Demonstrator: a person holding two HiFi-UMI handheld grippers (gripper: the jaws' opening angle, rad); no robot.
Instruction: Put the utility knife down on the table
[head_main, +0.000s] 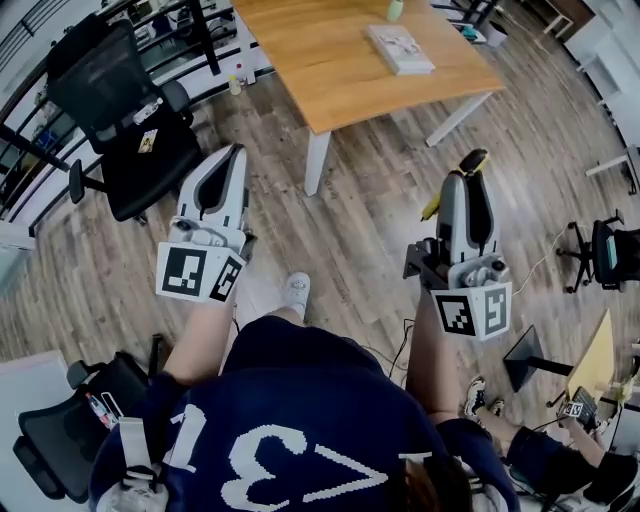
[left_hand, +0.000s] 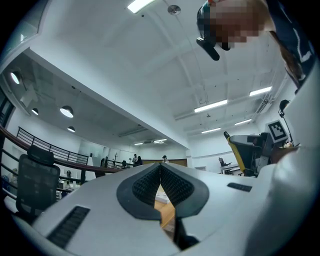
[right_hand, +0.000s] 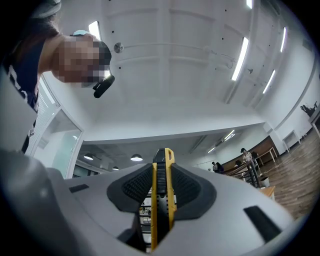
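Note:
My right gripper (head_main: 473, 172) is shut on a yellow and black utility knife (head_main: 470, 160), whose end sticks out past the jaw tips. In the right gripper view the knife (right_hand: 162, 195) stands upright between the black ribbed pads (right_hand: 186, 187), pointing toward the ceiling. My left gripper (head_main: 232, 158) is shut with nothing in it; its pads (left_hand: 148, 186) meet at the tip in the left gripper view. Both grippers hang above the wood floor, short of the wooden table (head_main: 330, 60) ahead.
A book (head_main: 400, 48) lies on the table's far right part. A black office chair (head_main: 135, 110) stands at the left, another chair (head_main: 70, 440) at the lower left. More chairs and a small stand (head_main: 525, 360) sit at the right. The person's shoe (head_main: 294, 292) shows below.

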